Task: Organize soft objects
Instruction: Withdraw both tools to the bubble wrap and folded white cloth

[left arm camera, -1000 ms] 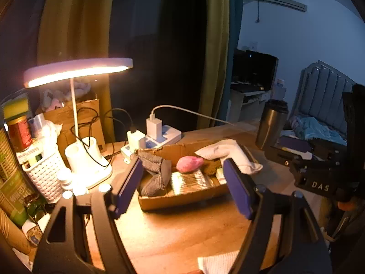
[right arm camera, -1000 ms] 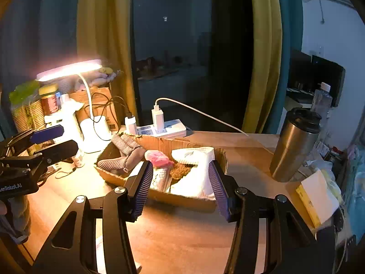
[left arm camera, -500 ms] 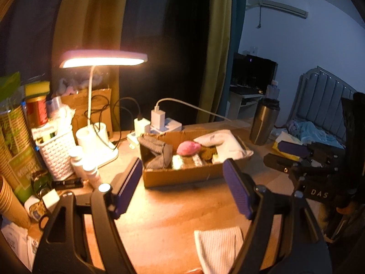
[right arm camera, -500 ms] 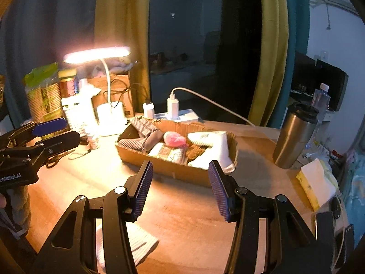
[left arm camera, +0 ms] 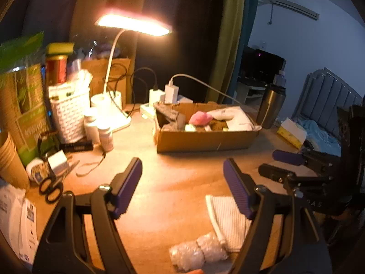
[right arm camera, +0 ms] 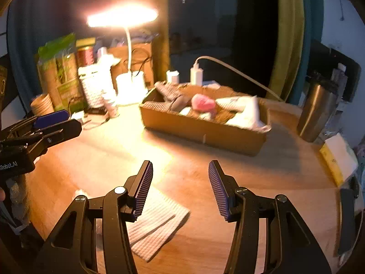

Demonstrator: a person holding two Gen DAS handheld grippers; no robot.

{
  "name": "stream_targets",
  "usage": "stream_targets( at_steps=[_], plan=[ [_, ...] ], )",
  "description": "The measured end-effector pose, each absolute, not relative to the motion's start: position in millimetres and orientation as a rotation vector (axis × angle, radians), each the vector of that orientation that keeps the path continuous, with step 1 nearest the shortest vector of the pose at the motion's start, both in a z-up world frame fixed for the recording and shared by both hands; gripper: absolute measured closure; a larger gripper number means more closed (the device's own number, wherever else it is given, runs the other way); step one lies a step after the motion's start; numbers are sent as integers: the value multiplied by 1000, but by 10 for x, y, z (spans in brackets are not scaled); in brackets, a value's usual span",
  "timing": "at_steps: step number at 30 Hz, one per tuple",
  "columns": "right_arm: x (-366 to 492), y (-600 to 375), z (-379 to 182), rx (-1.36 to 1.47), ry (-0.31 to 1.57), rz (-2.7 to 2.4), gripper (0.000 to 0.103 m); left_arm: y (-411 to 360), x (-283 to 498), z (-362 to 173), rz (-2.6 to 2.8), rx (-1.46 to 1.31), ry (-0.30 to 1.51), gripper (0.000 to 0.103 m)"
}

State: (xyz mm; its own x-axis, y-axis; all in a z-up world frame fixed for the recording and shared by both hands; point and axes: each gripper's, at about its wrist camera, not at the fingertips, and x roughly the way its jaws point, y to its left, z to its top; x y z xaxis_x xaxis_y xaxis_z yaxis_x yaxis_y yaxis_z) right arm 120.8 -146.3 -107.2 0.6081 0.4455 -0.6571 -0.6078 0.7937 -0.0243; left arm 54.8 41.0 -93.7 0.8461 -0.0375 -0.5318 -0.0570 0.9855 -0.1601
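A cardboard box [left arm camera: 205,140] [right arm camera: 200,132] on the wooden desk holds soft things: a grey knit piece [left arm camera: 170,114], a pink ball [left arm camera: 199,117] [right arm camera: 203,102] and white cloth [left arm camera: 237,119] [right arm camera: 246,111]. A folded white striped cloth [left arm camera: 228,219] [right arm camera: 157,221] lies near the front edge, with a clear bubble-wrap bundle [left arm camera: 197,254] beside it. My left gripper [left arm camera: 182,187] is open and empty above the desk, left of the cloth. My right gripper [right arm camera: 180,187] is open and empty, just right of the cloth.
A lit desk lamp [left arm camera: 132,25] stands at the back left, by a white basket [left arm camera: 68,116], small bottles [left arm camera: 106,134], scissors [left arm camera: 50,188] and a power strip with chargers [left arm camera: 168,93]. A steel tumbler [left arm camera: 270,105] [right arm camera: 318,111] stands right of the box.
Both grippers have pulled back from the box toward the front edge. The box looks farther away, and the striped cloth and bubble wrap have come into view.
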Motion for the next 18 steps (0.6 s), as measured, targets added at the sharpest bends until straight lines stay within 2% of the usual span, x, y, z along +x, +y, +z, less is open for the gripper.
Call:
stream_targets(
  at_steps=[18],
  plan=[
    [953,-1152,-1561,-315,820,674,49,517,270,-1437,32,-207,671,28]
  ],
)
